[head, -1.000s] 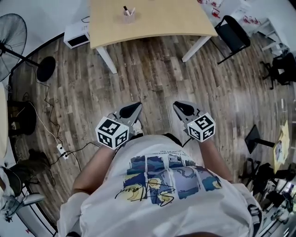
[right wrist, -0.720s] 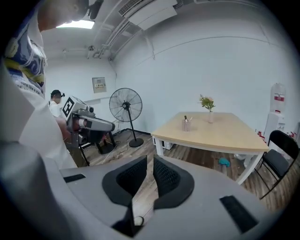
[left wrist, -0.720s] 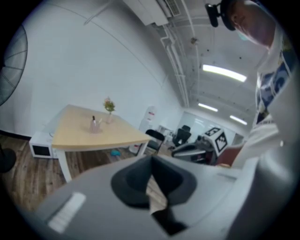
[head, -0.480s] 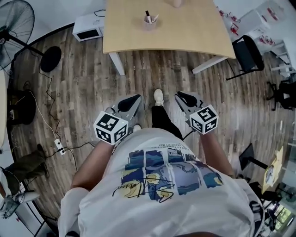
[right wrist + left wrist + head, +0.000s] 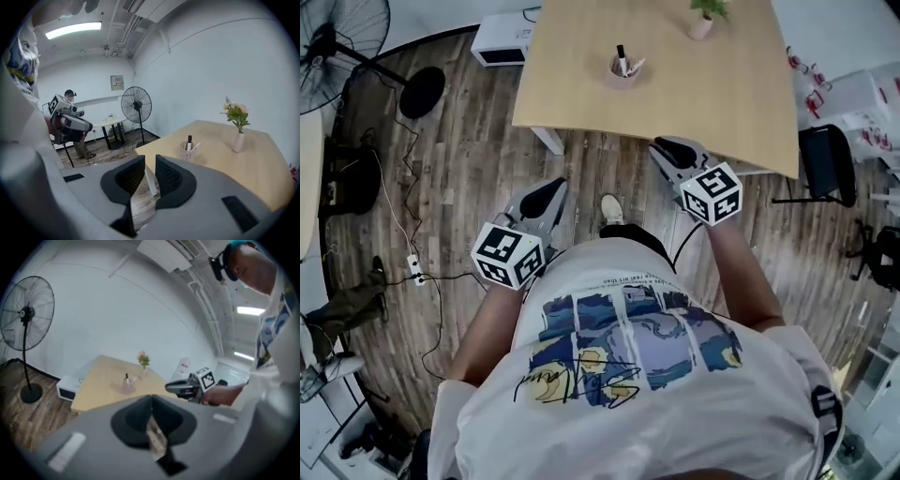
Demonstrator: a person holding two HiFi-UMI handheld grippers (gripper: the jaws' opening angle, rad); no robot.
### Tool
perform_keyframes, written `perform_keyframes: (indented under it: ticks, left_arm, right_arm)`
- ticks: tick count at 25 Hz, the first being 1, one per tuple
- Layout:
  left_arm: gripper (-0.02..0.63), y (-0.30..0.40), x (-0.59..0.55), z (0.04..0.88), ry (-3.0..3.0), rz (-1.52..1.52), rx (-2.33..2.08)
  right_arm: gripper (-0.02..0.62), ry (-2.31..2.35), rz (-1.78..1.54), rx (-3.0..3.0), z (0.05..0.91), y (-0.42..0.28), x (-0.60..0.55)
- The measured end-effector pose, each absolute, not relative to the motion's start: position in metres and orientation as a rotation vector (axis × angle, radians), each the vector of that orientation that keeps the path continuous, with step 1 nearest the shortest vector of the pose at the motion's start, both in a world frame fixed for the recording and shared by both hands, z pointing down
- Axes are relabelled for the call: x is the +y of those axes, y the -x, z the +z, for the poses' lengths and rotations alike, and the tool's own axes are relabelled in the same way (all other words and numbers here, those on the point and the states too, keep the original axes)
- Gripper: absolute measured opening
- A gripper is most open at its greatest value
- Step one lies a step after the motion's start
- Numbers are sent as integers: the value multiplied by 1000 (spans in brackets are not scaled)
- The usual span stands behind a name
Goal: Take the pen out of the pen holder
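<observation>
My right tool (image 5: 150, 163) has its jaws a little apart with nothing between them; they have just been opening. My left tool (image 5: 151, 404) is closed and empty. The right one reaches the near edge of the worktop (image 5: 722, 103), the left hangs short of it. The pen (image 5: 621, 58) stands in the pen holder (image 5: 624, 73) farther along the worktop, well apart from both tools.
</observation>
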State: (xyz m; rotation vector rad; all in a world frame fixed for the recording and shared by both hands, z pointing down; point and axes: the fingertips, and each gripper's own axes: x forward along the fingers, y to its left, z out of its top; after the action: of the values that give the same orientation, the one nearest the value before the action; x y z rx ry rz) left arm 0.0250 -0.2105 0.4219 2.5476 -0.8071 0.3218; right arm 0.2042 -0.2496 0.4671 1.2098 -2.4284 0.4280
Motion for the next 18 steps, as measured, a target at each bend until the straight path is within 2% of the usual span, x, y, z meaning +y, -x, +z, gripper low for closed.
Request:
perform_keyframes:
  ticks: [9,18]
  left_arm:
    - [12,-56,-269,416,-2486,290,-995]
    - [14,-33,-291,417,-2376,288,-1217]
  right_arm:
    - [93,-1055,393,-2448,488,-245,-385]
    - [146,-921,403,-2454,511,-237,-489]
